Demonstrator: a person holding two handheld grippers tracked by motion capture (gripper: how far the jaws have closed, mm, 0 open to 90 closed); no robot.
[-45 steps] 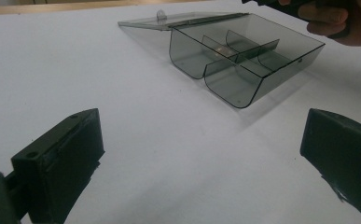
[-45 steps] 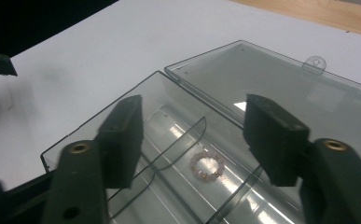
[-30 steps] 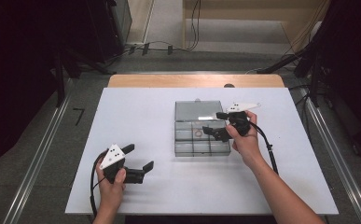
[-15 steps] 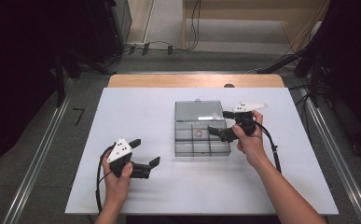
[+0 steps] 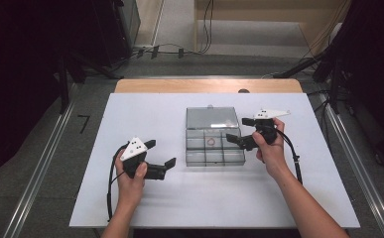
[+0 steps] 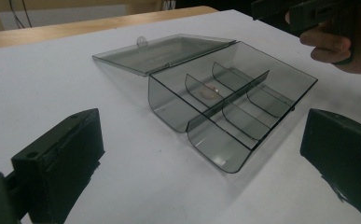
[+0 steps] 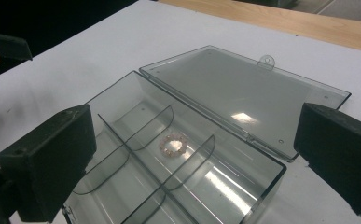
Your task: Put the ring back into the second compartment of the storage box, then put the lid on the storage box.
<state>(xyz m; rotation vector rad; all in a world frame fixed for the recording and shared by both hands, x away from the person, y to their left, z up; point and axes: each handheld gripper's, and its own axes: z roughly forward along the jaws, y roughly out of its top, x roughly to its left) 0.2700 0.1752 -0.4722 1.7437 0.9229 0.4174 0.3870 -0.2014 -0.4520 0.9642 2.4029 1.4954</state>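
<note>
A clear grey compartment box (image 5: 214,162) lies at the table's middle, its lid (image 5: 212,118) folded flat on the far side. A small pink bead ring (image 5: 212,143) rests in the middle far compartment, also seen as a bead ring (image 7: 172,144) and faintly as a ring (image 6: 209,92). My left gripper (image 5: 162,152) is open on the table, left of the box and apart from it. Its jaws frame the box (image 6: 169,107). My right gripper (image 5: 236,130) is open at the box's right end, jaws spread over the box (image 7: 122,93) and lid (image 7: 243,98).
A white sheet (image 5: 130,114) covers the table, with a wooden edge (image 5: 179,85) at the far side. Metal rails (image 5: 40,163) run along both sides on the floor. Cables and dark stands (image 5: 179,49) lie beyond the table.
My left gripper has moved forward and a little right, closer to the box. The right gripper has drifted slightly to the right. Both stay open.
</note>
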